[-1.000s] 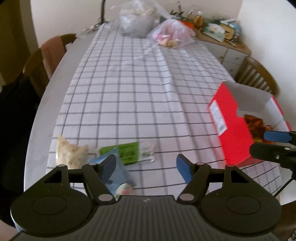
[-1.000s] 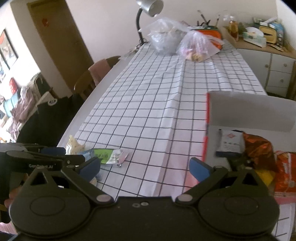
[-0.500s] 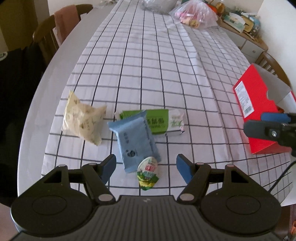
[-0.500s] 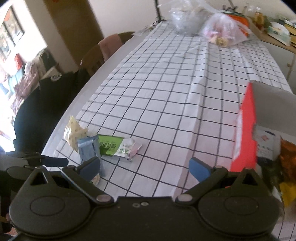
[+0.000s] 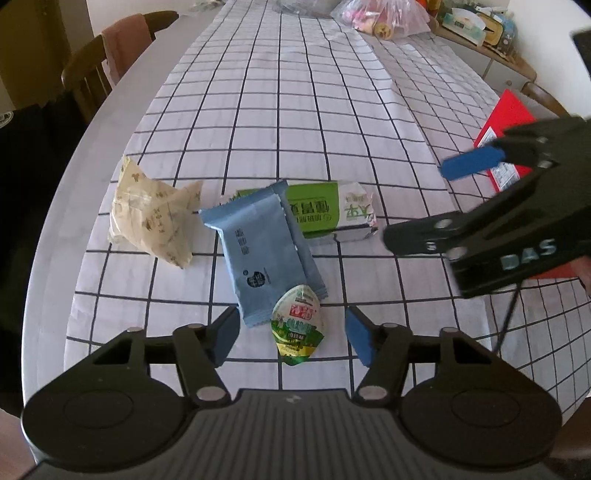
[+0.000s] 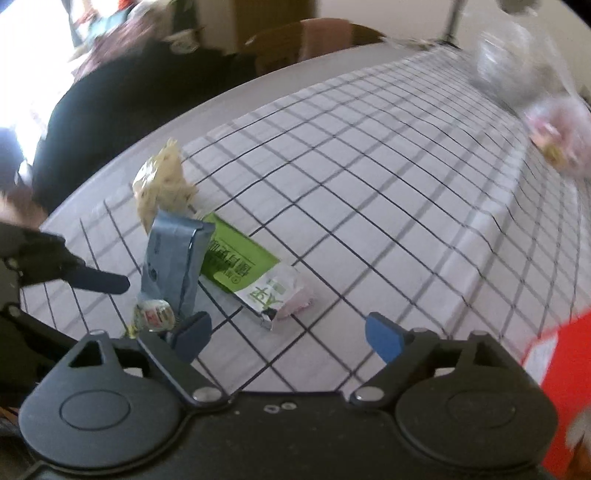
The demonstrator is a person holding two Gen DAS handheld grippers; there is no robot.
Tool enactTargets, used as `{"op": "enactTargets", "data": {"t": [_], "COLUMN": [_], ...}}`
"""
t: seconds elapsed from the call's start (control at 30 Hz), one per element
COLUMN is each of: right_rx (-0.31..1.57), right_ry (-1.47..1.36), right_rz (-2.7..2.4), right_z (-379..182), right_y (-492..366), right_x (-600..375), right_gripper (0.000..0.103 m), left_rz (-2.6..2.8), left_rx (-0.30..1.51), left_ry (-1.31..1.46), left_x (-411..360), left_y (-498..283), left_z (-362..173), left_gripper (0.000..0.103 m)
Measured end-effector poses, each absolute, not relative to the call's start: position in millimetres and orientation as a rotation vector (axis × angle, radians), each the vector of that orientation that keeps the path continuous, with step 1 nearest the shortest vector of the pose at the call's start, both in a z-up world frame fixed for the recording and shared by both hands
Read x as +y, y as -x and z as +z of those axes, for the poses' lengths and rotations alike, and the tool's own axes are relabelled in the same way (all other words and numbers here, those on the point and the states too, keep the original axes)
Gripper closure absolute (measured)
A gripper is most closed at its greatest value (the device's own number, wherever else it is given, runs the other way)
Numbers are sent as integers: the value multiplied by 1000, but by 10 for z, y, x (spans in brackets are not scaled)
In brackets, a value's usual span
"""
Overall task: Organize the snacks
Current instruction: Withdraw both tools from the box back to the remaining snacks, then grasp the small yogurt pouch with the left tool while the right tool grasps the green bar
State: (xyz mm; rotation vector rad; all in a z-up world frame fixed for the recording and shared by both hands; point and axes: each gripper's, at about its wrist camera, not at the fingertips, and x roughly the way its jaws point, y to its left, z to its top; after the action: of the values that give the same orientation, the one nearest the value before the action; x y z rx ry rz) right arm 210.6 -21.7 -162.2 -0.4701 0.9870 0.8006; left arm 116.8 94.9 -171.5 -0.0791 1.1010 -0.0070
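Note:
Four snacks lie together on the checked cloth: a beige wrapper [image 5: 151,218], a blue packet [image 5: 262,247], a green-and-white packet [image 5: 325,210] and a small jelly cup [image 5: 297,328]. My left gripper [image 5: 291,338] hangs low over the cup. Its jaws are closing, with the cup between the tips and a gap on both sides. My right gripper [image 5: 436,199] comes in from the right, just past the green packet's white end. In the right wrist view that gripper [image 6: 288,336] is closing with nothing between its fingers, the green packet [image 6: 251,280] just ahead. The view is blurred.
A red open box [image 5: 506,122] stands at the right table edge, partly behind the right gripper. Plastic bags [image 5: 380,18] sit at the far end. A wooden chair [image 5: 110,62] with a cloth and dark clothing stands along the left edge.
Both grippers have sunk toward the snacks. The right one has swung left from the red box to the green packet and rolled. Both pairs of jaws have narrowed.

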Motion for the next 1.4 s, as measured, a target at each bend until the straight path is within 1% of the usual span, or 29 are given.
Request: {"op": "enactTargets", "data": {"t": [0.03,0.2,0.3,0.47,0.57,0.83,1.1,1.2,1.4], "right_rx": [980,958,955,973,984,1012,1026,1042,1092], "right_ry": [503,620,670,712,711,670,616,568,408], "right_rz": [822,918,962,1013,1031,1038,957,890,706], "right_z": [-1654,-1752,-1813,-1916,-1951,-1979,-1950,-1949,-1932], "right_y": [-2116,-2202,-2267,-2326,-2343,-2369,-2303,-2287,-2231], "right_x": [-163,63,182,318,369,381,296,207,-106], "right_gripper": [16,25,30,35,36,39,50,54,59], "left_rz": [-1,8,3,4,5,6,0,0,-1], "left_rx": [1102,1090,1086,1093,1100,1100,1100,1101,1109], "left_ry": [78,62,59,68,72,85,112,119,144], "left_x": [953,931,914,911,913,894,951,959,996], "left_y": [-1170,-1158,-1157,-1167,-1175,-1157,-1170,-1167,-1169], "left_z": [-1728,-1738,-1729,-1747,-1761,-1762,-1760,-1767,-1777], "left_gripper": [45,50,54,62,66,69,70,70,70]}}
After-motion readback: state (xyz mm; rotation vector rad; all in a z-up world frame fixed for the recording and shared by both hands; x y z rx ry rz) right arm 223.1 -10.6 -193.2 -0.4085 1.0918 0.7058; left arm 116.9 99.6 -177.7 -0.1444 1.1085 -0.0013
